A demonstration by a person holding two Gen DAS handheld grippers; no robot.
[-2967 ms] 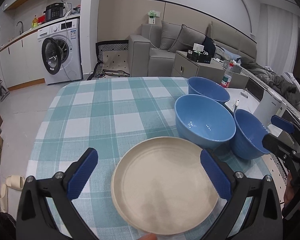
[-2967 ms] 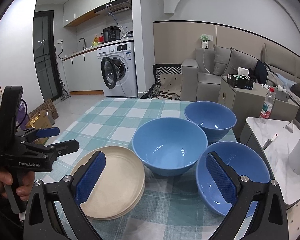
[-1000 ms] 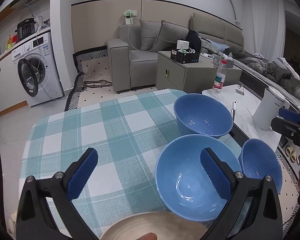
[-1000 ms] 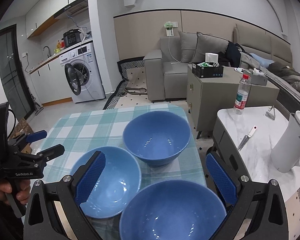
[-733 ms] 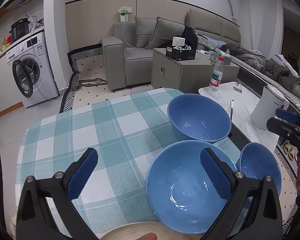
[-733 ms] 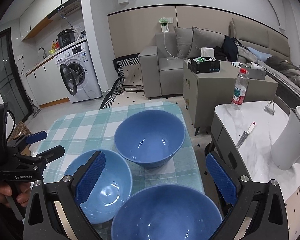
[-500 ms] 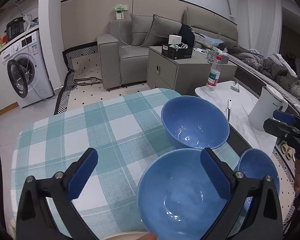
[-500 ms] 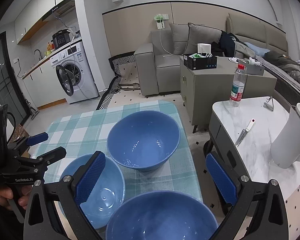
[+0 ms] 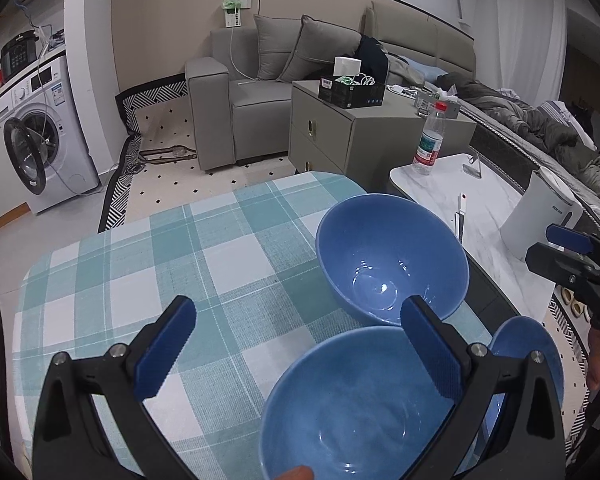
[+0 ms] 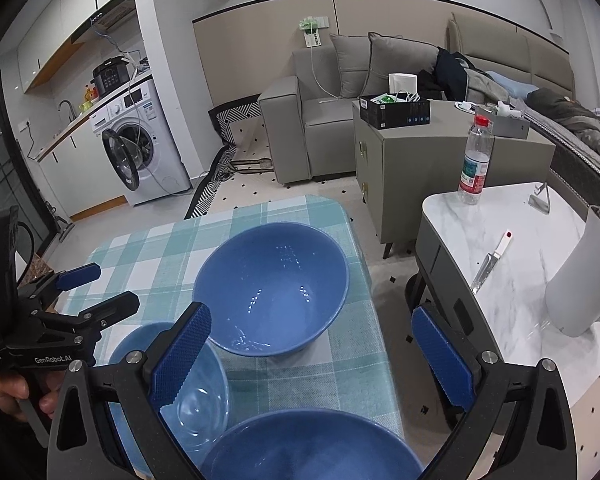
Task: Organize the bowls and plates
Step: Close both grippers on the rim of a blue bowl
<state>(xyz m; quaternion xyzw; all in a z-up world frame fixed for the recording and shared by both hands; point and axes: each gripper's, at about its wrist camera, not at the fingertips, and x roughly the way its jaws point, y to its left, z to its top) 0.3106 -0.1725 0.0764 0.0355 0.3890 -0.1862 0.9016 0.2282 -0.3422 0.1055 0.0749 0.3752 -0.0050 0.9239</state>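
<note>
Left wrist view: the left gripper hangs with its blue-padded fingers spread wide and nothing between the pads. Just under and slightly right of it sits the nearest blue bowl, empty, its rim passing beneath the right finger. Straight ahead of that finger stands the far blue bowl, upright on the teal checked tablecloth, apart from the nearest one by a thin strip of cloth. Off to the right, partly hidden behind the finger, a third blue bowl shows only as a sliver. Beyond it the right gripper comes in from the frame edge.

From the right wrist, that gripper is likewise spread open and holds nothing. The far bowl lies ahead between its fingers; another bowl sits directly below, and the last lies behind the left finger. To the right, on a marble side table, are a white kettle, a knife and a water bottle. The left gripper is gripped by a hand at the left.
</note>
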